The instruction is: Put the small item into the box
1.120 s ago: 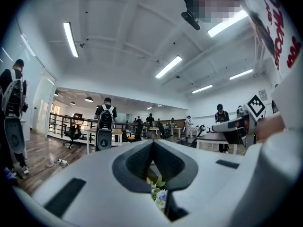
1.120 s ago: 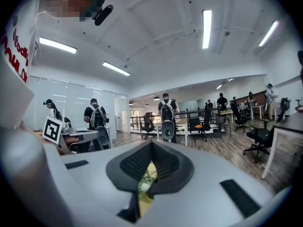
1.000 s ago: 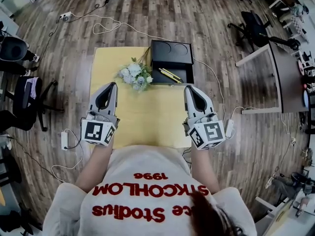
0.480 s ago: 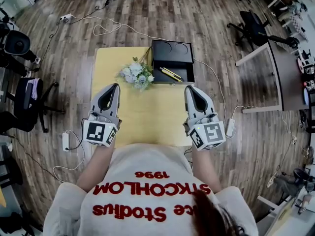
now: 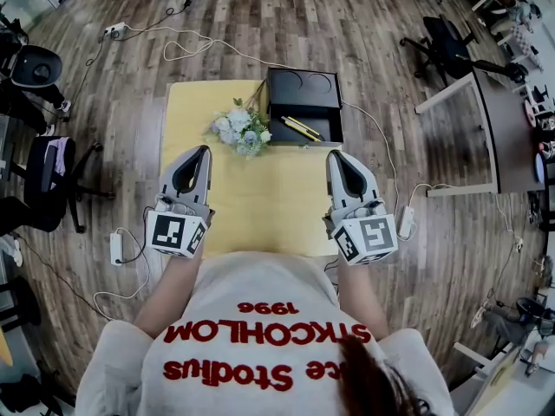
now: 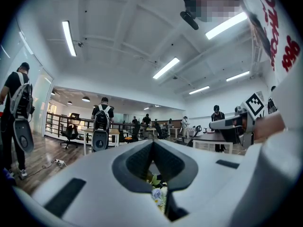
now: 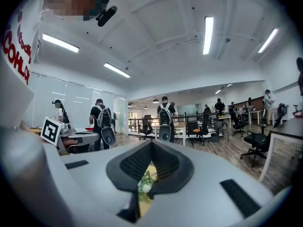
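The yellow bench (image 5: 260, 206) fills the middle of the head view. At its upper edge stands the open black box (image 5: 302, 94). I'm holding the left gripper (image 5: 202, 150) and right gripper (image 5: 334, 155) low on the bench, both with jaws together and nothing in them. The small flower bunch (image 5: 240, 133), which I take for the item, lies just left of the box, its stems slanting up-right. It sits above and slightly right of my left jaws, the nearer pair.

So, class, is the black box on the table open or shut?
Open: the black box has its lid swung back, and yellow sticks lie inside.
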Demonstrator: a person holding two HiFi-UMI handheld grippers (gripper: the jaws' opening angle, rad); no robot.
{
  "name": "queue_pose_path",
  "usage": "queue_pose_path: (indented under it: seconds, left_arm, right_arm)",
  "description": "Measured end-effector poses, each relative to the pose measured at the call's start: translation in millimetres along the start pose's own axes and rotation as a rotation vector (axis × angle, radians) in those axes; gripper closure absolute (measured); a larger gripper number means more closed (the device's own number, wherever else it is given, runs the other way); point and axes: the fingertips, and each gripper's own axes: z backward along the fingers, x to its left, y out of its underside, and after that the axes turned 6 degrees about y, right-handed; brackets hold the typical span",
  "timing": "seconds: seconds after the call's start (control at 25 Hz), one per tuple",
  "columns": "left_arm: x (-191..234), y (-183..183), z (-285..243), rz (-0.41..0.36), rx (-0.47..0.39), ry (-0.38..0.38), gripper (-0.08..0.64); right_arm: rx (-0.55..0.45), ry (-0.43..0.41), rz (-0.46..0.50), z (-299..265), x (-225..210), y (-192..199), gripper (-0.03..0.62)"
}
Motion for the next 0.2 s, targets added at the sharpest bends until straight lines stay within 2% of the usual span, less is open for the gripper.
queue_pose_path:
  seconds: [0.2]
  left_arm:
    - [2.4, -3.1, 0.1, -0.001, -0.004, -0.003, 0.554]
  right_arm:
    - [-0.001, 0.004, 0.002, -0.2, 0.5, -2.3, 0.589]
